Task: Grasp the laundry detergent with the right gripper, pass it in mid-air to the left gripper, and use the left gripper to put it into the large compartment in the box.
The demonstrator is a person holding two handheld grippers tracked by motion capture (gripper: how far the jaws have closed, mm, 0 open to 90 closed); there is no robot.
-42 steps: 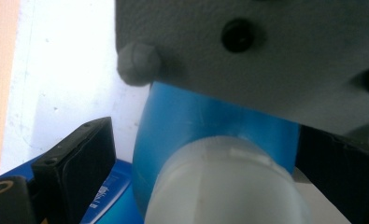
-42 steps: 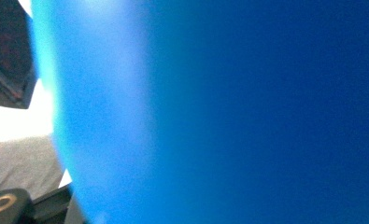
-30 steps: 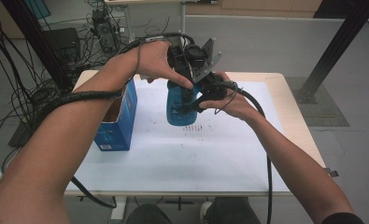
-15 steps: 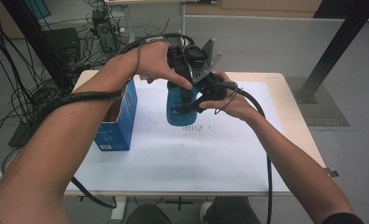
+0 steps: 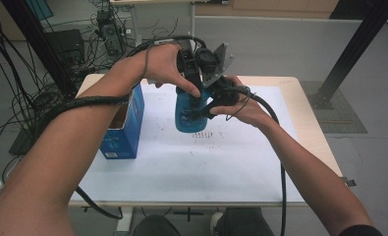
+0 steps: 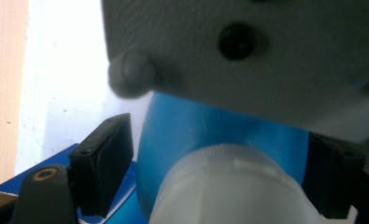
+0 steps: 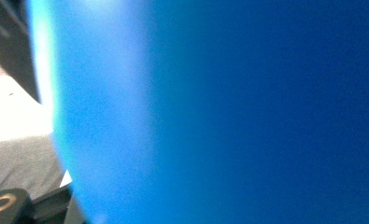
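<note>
A blue bottle (image 5: pixel 190 118) with a white cap (image 6: pixel 229 186) is upright over the middle of the white table top (image 5: pixel 260 167). My left gripper (image 5: pixel 194 96) comes down from above, one jaw on each side of the bottle's shoulder (image 6: pixel 210 126), shut on it. My right gripper (image 5: pixel 205 110) reaches in from the right and is shut on the bottle's body (image 7: pixel 243 112), which sits very close to that gripper's camera. Its grey plate (image 6: pixel 247 51) hangs just above the cap. I cannot tell whether the bottle's base touches the table.
An open blue carton (image 5: pixel 125 125) stands at the table's left edge, close to the bottle. Cables and equipment (image 5: pixel 103 29) lie on the floor behind and to the left. A black post (image 5: pixel 351 46) slants at the far right.
</note>
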